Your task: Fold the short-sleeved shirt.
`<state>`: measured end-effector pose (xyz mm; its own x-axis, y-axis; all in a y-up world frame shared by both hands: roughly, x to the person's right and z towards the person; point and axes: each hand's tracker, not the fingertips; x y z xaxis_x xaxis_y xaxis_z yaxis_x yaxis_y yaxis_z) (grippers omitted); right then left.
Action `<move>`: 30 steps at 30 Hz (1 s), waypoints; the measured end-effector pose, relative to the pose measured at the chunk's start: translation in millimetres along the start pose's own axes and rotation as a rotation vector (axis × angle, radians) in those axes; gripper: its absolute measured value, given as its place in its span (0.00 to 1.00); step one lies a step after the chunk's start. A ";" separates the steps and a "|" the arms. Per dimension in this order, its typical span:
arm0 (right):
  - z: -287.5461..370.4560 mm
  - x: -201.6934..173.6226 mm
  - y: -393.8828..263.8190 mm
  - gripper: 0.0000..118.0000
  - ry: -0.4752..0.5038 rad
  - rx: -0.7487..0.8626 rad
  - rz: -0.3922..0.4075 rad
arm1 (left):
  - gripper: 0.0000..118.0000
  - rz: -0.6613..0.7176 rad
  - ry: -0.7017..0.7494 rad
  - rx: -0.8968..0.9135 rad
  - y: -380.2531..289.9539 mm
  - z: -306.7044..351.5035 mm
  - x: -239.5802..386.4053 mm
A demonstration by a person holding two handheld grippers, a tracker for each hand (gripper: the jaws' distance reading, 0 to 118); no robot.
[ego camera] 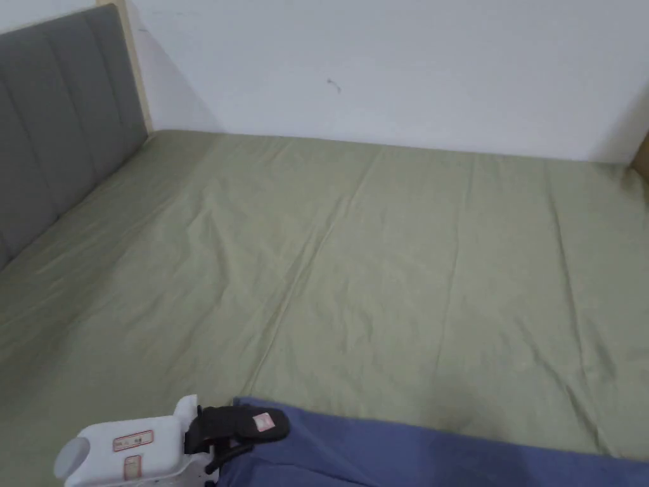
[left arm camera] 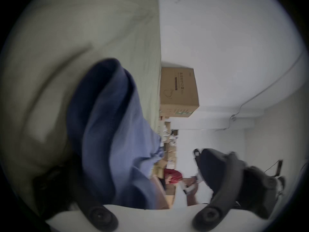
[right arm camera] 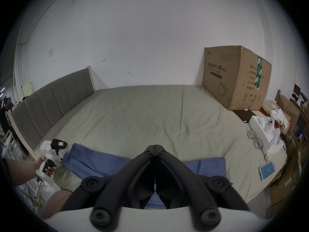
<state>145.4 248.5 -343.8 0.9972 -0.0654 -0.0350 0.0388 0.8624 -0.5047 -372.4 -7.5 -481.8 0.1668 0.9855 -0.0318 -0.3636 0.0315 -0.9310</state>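
Note:
A blue short-sleeved shirt [ego camera: 412,453] lies in a long band along the near edge of the green bed sheet [ego camera: 380,266]. My left gripper [ego camera: 253,437], white with black jaws, sits at the shirt's left end. In the left gripper view its jaws stand wide apart around the bunched blue cloth [left arm camera: 113,135]; the right jaw is clear of the cloth and the left one is mostly hidden behind it. In the right gripper view the right gripper [right arm camera: 154,146] is shut, tips together, above the middle of the shirt [right arm camera: 100,162], nothing pinched at the tips. A hand [right arm camera: 41,165] holds the left gripper [right arm camera: 58,146].
A grey padded headboard [ego camera: 57,127] runs along the bed's left side and a white wall stands behind. At the right a large cardboard box [right arm camera: 234,78] stands by the bed. A white box of clutter [right arm camera: 260,135] and a phone [right arm camera: 267,169] lie near the bed's right edge.

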 end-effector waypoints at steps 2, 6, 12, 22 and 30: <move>-2.9 -2.7 -1.0 0.00 0.003 -0.008 -0.003 | 0.18 -0.041 0.281 0.024 -0.4 -14.1 -1.3; -5.7 -4.0 -1.6 0.00 0.021 -0.032 -0.009 | 0.02 -0.133 0.383 0.010 -4.5 -4.7 10.0; 3.9 -1.8 -0.8 0.00 0.056 -0.019 0.003 | 0.02 -0.425 0.725 0.130 -45.9 23.3 97.3; 25.2 17.8 -27.6 0.00 0.111 -0.029 -0.031 | 0.02 -0.477 0.776 0.180 -91.5 -13.7 184.9; 45.3 44.6 -39.1 0.00 0.088 -0.038 -0.099 | 0.54 -0.495 0.614 -0.120 -102.5 -173.2 184.3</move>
<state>191.2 234.6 -286.5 0.9792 -0.1944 -0.0580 0.1328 0.8303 -0.5413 -145.7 141.9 -455.2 0.7708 0.5929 0.2332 -0.0202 0.3886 -0.9212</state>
